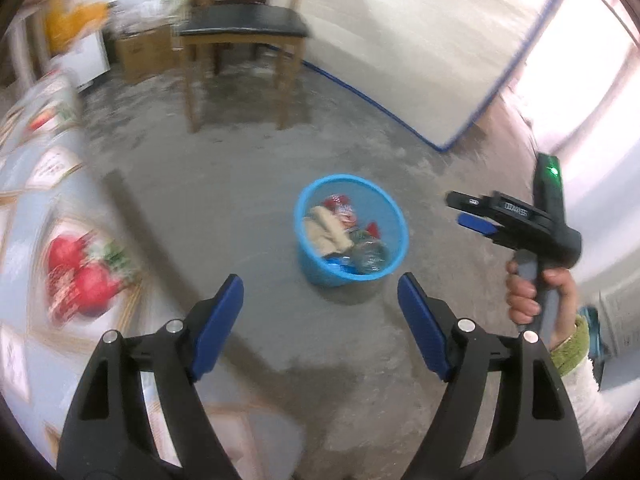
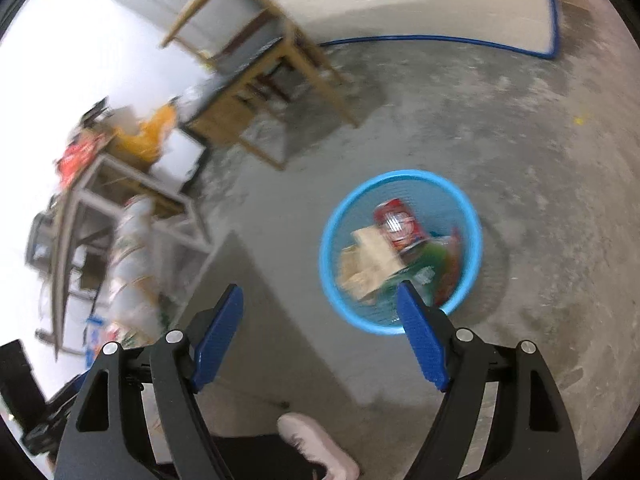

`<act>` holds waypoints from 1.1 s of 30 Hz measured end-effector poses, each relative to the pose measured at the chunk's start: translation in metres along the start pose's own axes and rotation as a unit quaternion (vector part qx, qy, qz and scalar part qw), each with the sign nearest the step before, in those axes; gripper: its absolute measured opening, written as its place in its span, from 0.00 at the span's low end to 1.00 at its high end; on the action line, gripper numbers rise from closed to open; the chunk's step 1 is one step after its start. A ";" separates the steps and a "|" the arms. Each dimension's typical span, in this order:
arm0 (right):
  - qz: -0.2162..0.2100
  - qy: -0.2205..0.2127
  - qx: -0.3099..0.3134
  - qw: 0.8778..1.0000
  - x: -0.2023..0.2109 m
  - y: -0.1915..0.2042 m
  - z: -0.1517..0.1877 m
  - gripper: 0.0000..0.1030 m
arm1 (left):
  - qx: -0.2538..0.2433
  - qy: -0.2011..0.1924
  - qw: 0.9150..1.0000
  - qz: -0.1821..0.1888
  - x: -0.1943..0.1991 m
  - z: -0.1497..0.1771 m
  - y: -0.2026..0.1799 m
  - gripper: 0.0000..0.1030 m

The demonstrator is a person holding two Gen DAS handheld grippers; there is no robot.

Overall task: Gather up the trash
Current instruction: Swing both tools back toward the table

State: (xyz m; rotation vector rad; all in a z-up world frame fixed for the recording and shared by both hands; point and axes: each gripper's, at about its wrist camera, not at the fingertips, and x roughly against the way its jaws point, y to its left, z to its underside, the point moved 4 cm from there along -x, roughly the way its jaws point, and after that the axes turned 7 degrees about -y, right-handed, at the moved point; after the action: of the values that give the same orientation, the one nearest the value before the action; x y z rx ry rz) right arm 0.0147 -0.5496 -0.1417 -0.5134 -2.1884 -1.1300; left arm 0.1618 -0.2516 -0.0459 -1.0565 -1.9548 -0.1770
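Holding my left gripper [image 1: 320, 292] and right gripper [image 2: 320, 304] spread wide with nothing between the pads, I look down at the blue mesh bin [image 2: 468, 216] on the concrete floor [image 2: 540, 160]. Its trash, a red can [image 2: 394, 222] and cardboard [image 2: 370, 260], is motion-blurred; my right pad hides its near rim.

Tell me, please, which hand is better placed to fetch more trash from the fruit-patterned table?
Probably the left. The left tool hangs open and empty beside the table, whereas the right tool, also empty, sits nearer the blue bin.
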 end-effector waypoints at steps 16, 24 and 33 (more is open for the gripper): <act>-0.161 0.100 0.209 0.959 -0.011 0.257 0.070 0.74 | 0.108 -0.115 0.968 -0.197 0.187 0.076 0.185 0.81; -0.189 0.146 0.299 0.924 -0.022 0.351 0.118 0.74 | 0.149 -0.132 0.954 -0.225 0.208 0.090 0.238 0.81; -0.249 0.163 0.400 0.867 -0.051 0.481 0.149 0.74 | 0.177 -0.141 0.958 -0.173 0.177 0.049 0.298 0.74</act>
State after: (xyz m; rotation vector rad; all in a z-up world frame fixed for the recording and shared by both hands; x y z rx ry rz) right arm 0.2822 -0.1605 0.0397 0.5902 -2.2717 -0.3782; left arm 0.3047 0.0669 -0.0197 -0.5208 -2.3126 0.1411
